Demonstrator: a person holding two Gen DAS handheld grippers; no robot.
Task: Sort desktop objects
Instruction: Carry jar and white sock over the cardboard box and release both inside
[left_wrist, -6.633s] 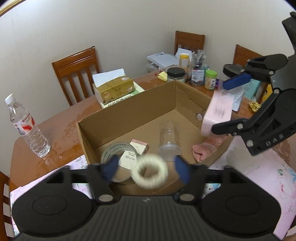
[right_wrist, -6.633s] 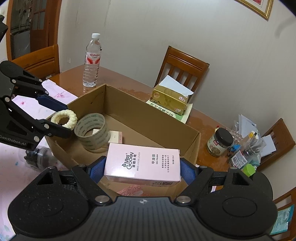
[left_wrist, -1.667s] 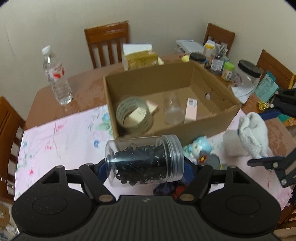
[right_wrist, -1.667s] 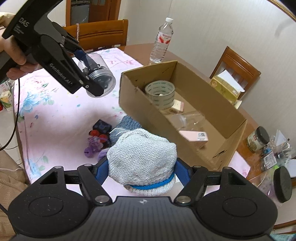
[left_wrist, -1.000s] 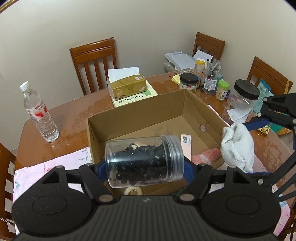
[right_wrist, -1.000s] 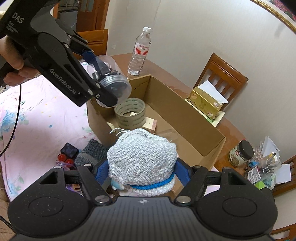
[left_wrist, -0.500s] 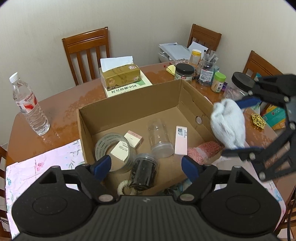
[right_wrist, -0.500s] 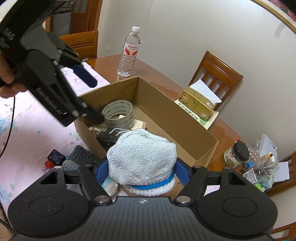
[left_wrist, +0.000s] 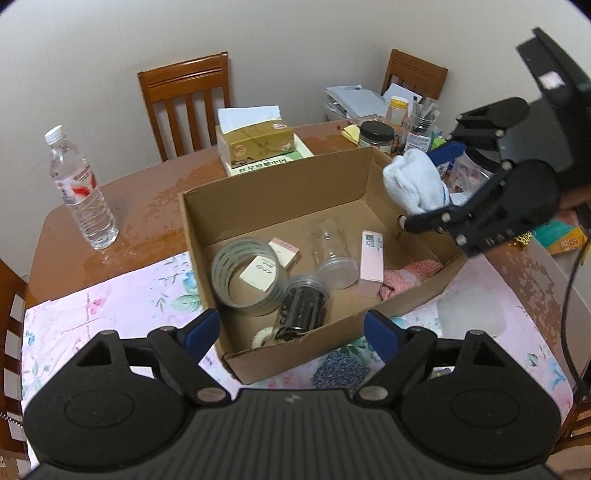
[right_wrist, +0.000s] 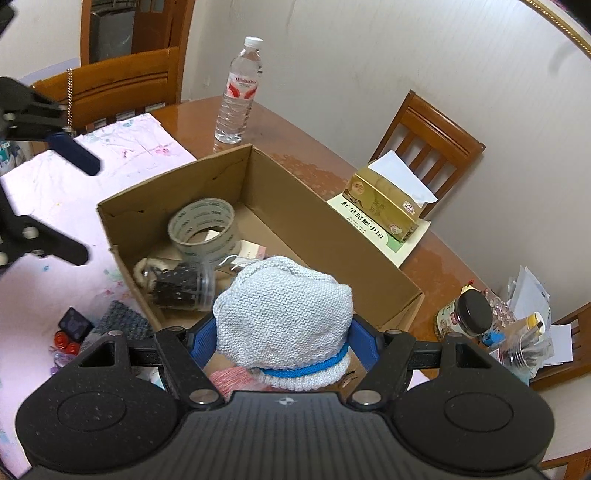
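Observation:
An open cardboard box (left_wrist: 280, 192) on the table holds a tape roll (left_wrist: 243, 277), a small carton, a clear cup (left_wrist: 330, 251), a pink box (left_wrist: 371, 264), a pink cloth (left_wrist: 410, 273) and a white ring (left_wrist: 264, 338). A clear jar of black clips (left_wrist: 304, 308) lies on its side near the box's front wall. My left gripper (left_wrist: 291, 330) hangs open over that front edge, nothing between its pads. My right gripper (right_wrist: 282, 332) is shut on a white knitted piece (right_wrist: 284, 314) with a blue band, held above the box's right end (left_wrist: 415, 184).
A water bottle (left_wrist: 81, 192) stands at the left. A tissue box (left_wrist: 258, 146) sits behind the cardboard box, jars and a pen pot (left_wrist: 376, 134) at the back right. A grey knitted piece (left_wrist: 340, 369) and small toys (right_wrist: 70, 332) lie on the floral cloth. Wooden chairs ring the table.
The jar of clips left my left gripper and now lies in the box; the left jaws spread apart. My right gripper carried the knitted piece in over the box's right end.

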